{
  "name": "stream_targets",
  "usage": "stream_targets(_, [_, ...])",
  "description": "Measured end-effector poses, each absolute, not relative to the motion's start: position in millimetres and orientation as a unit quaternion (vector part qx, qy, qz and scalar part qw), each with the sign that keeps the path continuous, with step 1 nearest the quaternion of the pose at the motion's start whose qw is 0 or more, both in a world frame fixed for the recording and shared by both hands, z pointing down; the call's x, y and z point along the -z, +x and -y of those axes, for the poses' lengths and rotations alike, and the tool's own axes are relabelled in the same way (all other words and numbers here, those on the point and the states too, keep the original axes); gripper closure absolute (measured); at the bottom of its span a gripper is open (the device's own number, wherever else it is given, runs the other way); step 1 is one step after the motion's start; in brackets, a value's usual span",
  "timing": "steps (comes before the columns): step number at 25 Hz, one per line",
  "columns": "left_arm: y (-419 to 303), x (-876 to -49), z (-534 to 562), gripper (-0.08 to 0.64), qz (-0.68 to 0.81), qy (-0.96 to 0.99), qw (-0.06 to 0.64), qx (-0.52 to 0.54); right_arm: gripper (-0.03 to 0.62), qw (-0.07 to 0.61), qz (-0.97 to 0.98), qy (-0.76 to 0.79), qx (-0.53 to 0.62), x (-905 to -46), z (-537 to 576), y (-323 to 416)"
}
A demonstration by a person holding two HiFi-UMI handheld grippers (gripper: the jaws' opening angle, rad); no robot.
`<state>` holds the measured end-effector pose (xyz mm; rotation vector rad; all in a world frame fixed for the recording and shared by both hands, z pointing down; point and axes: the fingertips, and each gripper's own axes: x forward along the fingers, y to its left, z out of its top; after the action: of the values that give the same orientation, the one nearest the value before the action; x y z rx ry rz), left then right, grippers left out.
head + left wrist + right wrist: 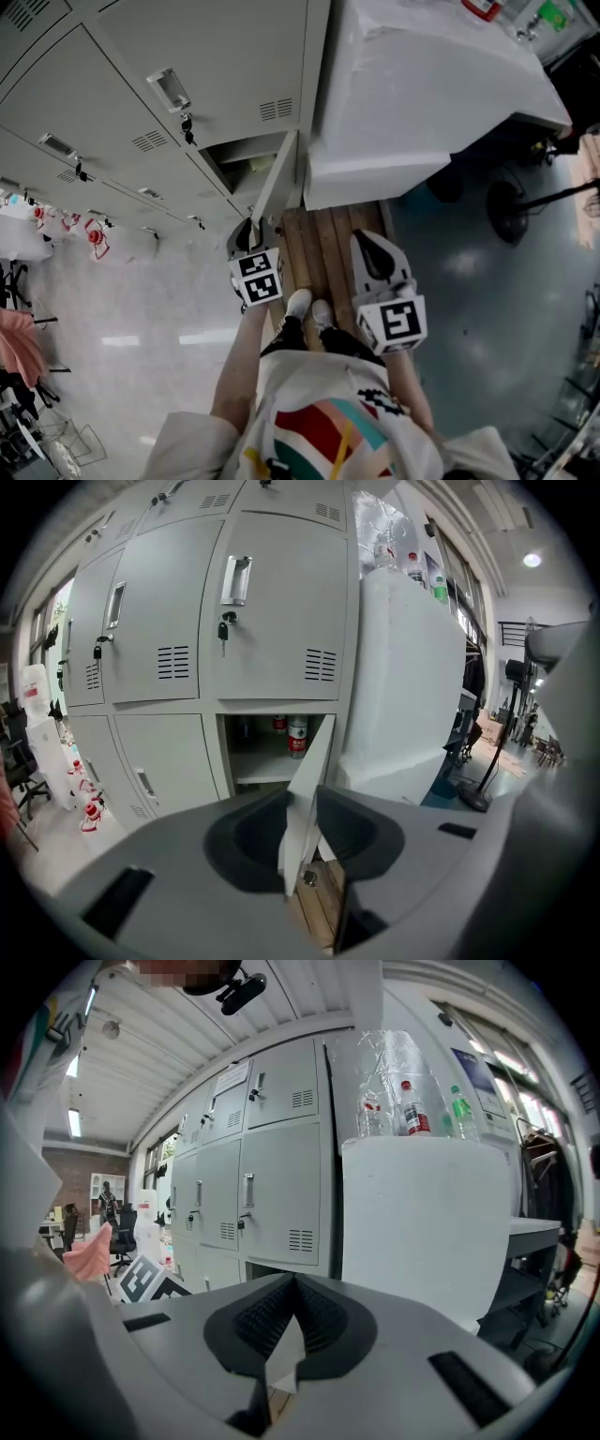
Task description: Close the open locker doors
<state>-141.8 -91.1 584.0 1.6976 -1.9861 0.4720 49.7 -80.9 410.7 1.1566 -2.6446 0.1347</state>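
Observation:
One lower locker door [278, 183] of the grey locker bank [187, 56] stands open, swung out toward me. In the left gripper view the door's free edge [314, 761] runs between the jaws of my left gripper [302, 803], which press on it from both sides. The open compartment [272, 747] holds bottles [297, 735] on a shelf. From the head view, the left gripper [251, 228] is at the door's outer edge. My right gripper [368, 246] hangs apart to the right, shut and empty. In the right gripper view its tips [294, 1283] meet, with the door [284, 1358] behind.
A large white block [412, 84] stands right of the open locker, close to the door's hinge side. I stand on a wooden pallet [328, 244]. A fan stand [506, 211] is on the floor to the right. The other locker doors [272, 611] are closed.

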Motion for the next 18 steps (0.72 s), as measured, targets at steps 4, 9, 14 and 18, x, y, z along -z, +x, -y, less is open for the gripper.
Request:
stream_targets(4, [-157, -584, 93, 0.463, 0.730, 0.616, 0.243, -0.166, 0.588, 0.131, 0.909, 0.394, -0.044, -412, 81, 39])
stream_targets(9, [-174, -585, 96, 0.462, 0.729, 0.618, 0.246, -0.161, 0.588, 0.136, 0.909, 0.393, -0.038, -411, 85, 21])
stream_targets(14, [-191, -584, 102, 0.459, 0.728, 0.624, 0.233, -0.161, 0.588, 0.136, 0.912, 0.387, -0.021, -409, 93, -3])
stream_targets(18, [-203, -584, 109, 0.456, 0.727, 0.625, 0.232, -0.164, 0.588, 0.125, 0.914, 0.386, -0.013, -402, 105, -17])
